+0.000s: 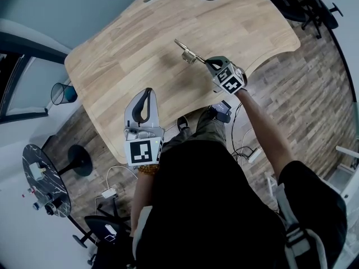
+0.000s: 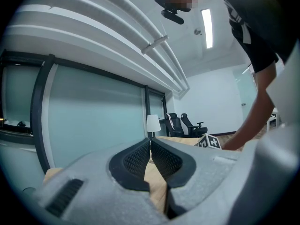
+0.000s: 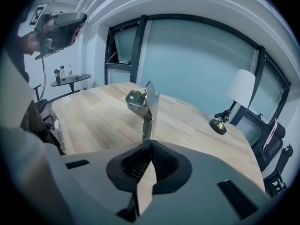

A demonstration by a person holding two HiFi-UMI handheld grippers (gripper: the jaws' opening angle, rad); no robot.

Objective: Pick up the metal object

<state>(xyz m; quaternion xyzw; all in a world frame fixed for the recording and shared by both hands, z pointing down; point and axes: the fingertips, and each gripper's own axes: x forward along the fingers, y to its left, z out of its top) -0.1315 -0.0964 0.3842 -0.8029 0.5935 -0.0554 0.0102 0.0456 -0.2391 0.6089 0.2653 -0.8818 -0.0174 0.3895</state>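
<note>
Nearest the head camera is the person's black shirt (image 1: 213,206), with both forearms reaching forward from it over the near edge of a light wooden table (image 1: 140,43). On the person's left, the left gripper (image 1: 148,91) sits at the table's near edge. In its own view its jaws (image 2: 150,142) are brought together at the tips with nothing between them, and only a sliver of tabletop shows behind the gap lower down. Beyond these tips stand a white-shaded lamp (image 2: 153,123) and two black office chairs (image 2: 190,124). To their right the other gripper's marker cube (image 2: 209,142) and the person's bare forearm come into view. On the person's right, the right gripper (image 1: 208,61) is further out over the table, and its jaws are clamped on the near end of the metal bracket (image 1: 188,52). In the right gripper view the jaws (image 3: 149,143) pinch the bracket's narrow flat strip. The metal bracket (image 3: 144,104) rises straight ahead of the tips and ends in a folded plate with holes that leans to the left. The tabletop (image 3: 93,121) spreads behind and to both sides of it, but whether the bracket's far end touches the wood cannot be told. Ahead and to the right of the right gripper's tips, well apart from the bracket, the lamp (image 3: 242,89) stands on a brass base at the table's far edge. Far off to the left a small dark side table (image 3: 70,80) carries a few bottles.
</note>
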